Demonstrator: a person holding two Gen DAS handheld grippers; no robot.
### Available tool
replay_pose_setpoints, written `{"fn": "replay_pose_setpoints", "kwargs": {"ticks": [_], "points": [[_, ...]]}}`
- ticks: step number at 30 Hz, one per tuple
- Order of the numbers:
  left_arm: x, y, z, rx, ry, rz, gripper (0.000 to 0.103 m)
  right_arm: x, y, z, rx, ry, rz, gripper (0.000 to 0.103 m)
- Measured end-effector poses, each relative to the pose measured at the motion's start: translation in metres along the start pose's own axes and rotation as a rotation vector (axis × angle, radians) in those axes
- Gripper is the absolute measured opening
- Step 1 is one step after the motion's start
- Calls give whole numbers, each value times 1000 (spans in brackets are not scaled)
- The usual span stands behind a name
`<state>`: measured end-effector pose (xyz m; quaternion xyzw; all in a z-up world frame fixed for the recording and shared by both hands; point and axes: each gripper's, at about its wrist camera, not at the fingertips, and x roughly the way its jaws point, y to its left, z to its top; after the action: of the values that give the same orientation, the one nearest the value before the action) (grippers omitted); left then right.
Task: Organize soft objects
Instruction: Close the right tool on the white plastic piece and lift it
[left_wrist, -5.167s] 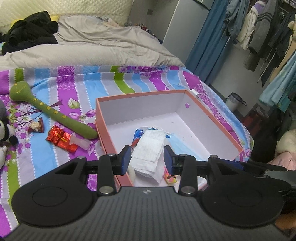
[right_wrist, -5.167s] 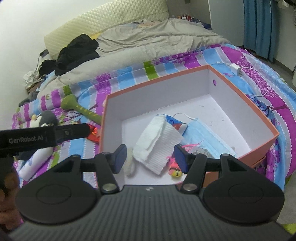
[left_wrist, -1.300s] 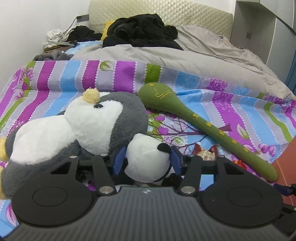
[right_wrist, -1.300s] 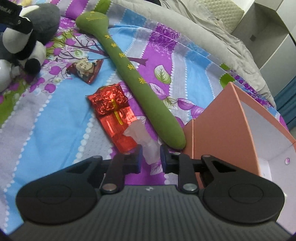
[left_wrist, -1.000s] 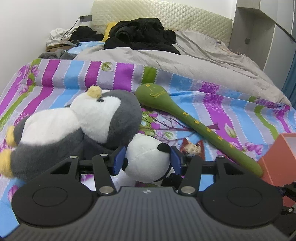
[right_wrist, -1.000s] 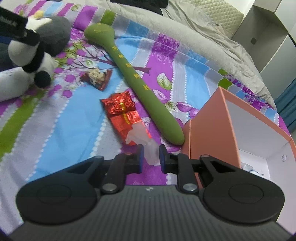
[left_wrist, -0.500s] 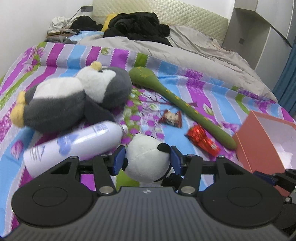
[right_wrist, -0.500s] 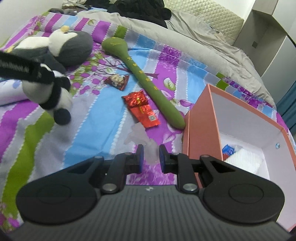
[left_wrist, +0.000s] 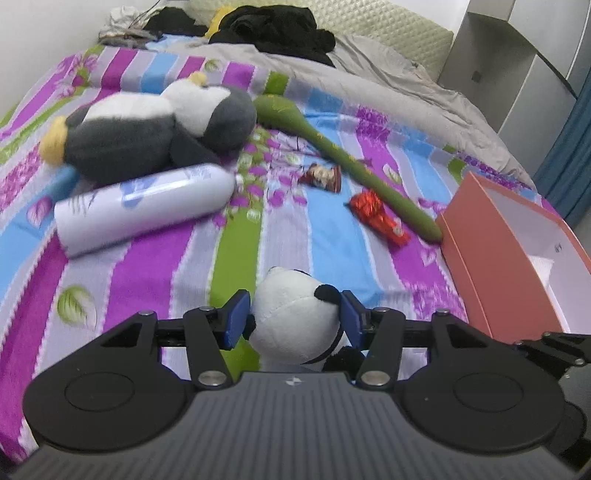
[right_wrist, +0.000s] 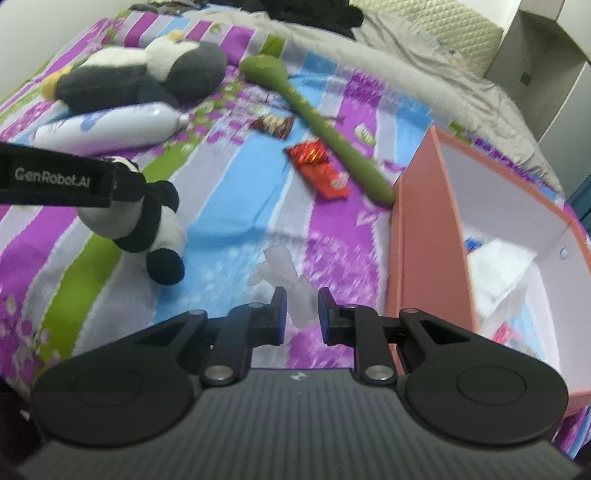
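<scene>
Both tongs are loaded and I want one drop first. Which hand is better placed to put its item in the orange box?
Right, probably. The right tongs, shut on the translucent soft piece, sit beside the orange box wall. The left tongs, holding the panda plush, are farther from it.
</scene>
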<state>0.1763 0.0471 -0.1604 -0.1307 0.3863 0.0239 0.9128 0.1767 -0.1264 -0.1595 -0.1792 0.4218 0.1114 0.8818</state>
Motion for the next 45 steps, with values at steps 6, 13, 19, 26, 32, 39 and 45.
{"fn": "replay_pose_setpoints", "kwargs": {"ticks": [6,13,19,26,32,39,45], "points": [[-7,9,-18,-3,50,-24,59,0,6,-16,33,51,74,23],[-16,34,-26,-82,75,-55,78,-1,6,-27,79,108,190,28],[-17,55,-28,-134,110,-92,83,-5,-5,-28,128,101,258,51],[-15,65,-16,-38,113,-53,83,3,-25,-30,208,87,270,58],[-3,64,-8,54,164,-108,83,8,-18,-29,97,91,338,58],[3,64,-9,86,198,-171,83,18,-3,-38,68,126,332,53],[9,64,-16,103,219,-182,82,19,5,-42,-17,134,268,35]]}}
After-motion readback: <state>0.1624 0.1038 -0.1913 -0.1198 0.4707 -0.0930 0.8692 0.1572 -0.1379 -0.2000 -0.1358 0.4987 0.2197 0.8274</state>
